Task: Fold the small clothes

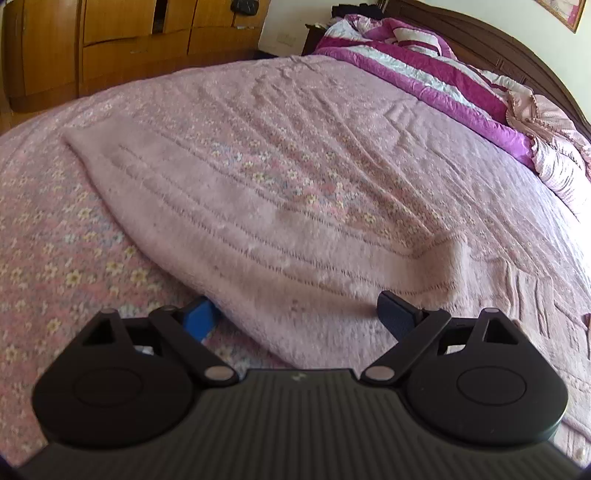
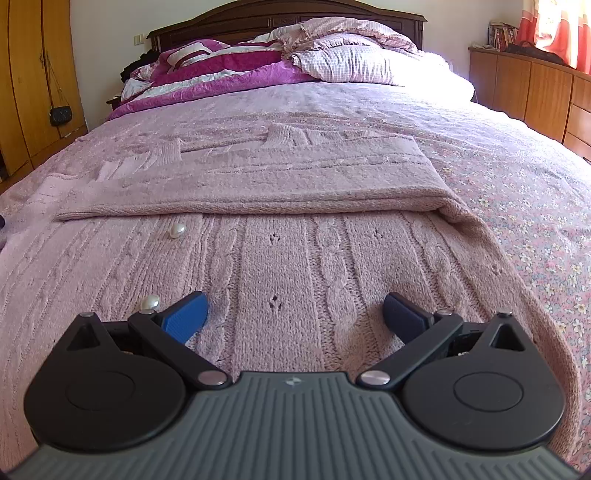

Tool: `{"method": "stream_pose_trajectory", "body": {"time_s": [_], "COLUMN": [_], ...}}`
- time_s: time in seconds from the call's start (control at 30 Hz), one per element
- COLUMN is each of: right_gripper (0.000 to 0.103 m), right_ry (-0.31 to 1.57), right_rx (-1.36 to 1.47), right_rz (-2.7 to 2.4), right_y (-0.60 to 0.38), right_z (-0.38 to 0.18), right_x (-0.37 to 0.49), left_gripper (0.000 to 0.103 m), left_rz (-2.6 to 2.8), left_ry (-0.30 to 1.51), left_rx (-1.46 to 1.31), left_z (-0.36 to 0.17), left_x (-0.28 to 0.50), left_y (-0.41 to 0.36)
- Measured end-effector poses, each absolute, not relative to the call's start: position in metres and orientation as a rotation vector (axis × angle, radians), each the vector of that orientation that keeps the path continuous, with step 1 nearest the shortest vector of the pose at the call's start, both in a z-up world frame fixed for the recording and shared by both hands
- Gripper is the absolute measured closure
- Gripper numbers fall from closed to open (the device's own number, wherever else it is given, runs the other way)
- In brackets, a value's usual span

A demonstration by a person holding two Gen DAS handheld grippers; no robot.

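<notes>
A pale pink knitted cardigan (image 2: 295,251) lies flat on the bed. Its far part (image 2: 258,177) is folded back over the cable-knit front, which carries pearl buttons (image 2: 177,231). My right gripper (image 2: 295,301) hovers low over the near front panel, open, with nothing between its pads. In the left wrist view, a fuzzy pink part of the cardigan (image 1: 240,206) runs diagonally across the floral bedspread (image 1: 55,258). My left gripper (image 1: 293,306) is open wide at that part's near edge. The knit lies between the blue fingers (image 1: 199,319) but is not pinched, and its edge hides part of the left pad.
A magenta and white quilt (image 2: 221,70) and checked pillows (image 2: 351,62) are piled against the dark headboard (image 2: 280,16). Wooden wardrobes (image 1: 122,40) stand to the left of the bed, with a small black bag (image 2: 60,114) hanging on one. A wooden cabinet (image 2: 535,96) stands to the right.
</notes>
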State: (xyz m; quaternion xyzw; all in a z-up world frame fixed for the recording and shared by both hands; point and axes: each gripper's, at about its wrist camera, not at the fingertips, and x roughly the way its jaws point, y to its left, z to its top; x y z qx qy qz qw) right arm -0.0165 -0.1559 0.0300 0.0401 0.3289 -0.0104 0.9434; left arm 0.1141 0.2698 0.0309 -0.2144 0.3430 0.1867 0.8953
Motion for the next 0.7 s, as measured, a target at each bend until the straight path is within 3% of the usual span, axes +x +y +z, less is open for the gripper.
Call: {"method": "stream_pose_trajectory", "body": {"time_s": [0.23, 0.27, 0.3, 0.33, 0.37, 0.4, 0.7], "right_gripper": [0.000, 0.000, 0.000, 0.000, 0.000, 0.000, 0.000], "right_ry": [0.655, 0.653, 0.652, 0.651, 0.650, 0.648, 0.637], "right_rx": [0.084, 0.083, 0.083, 0.084, 0.085, 0.084, 0.096], "right_rz": [-0.002, 0.000, 0.002, 0.003, 0.003, 0.004, 0.016], "right_y": [-0.160, -0.160, -0.160, -0.160, -0.160, -0.161, -0.164], "right_z": [0.028, 0.028, 0.028, 0.028, 0.027, 0.027, 0.026], "right_x": [-0.020, -0.021, -0.021, -0.021, -0.021, -0.022, -0.025], "left_gripper": [0.012, 0.023, 0.045, 0.057, 0.081, 0.089, 0.094], "left_rz": [0.430, 0.442, 0.462, 0.472, 0.473, 0.460, 0.422], "left_ry": [0.657, 0.653, 0.651, 0.658, 0.663, 0.659, 0.545], "left_rx": [-0.433, -0.410, -0.369, -0.331, -0.309, -0.313, -0.337], "left_z": [0.027, 0.026, 0.027, 0.027, 0.028, 0.029, 0.057], "left_x": [0.130, 0.133, 0.136, 0.138, 0.140, 0.140, 0.124], "left_y": [0.276, 0.275, 0.272, 0.270, 0.269, 0.269, 0.259]}}
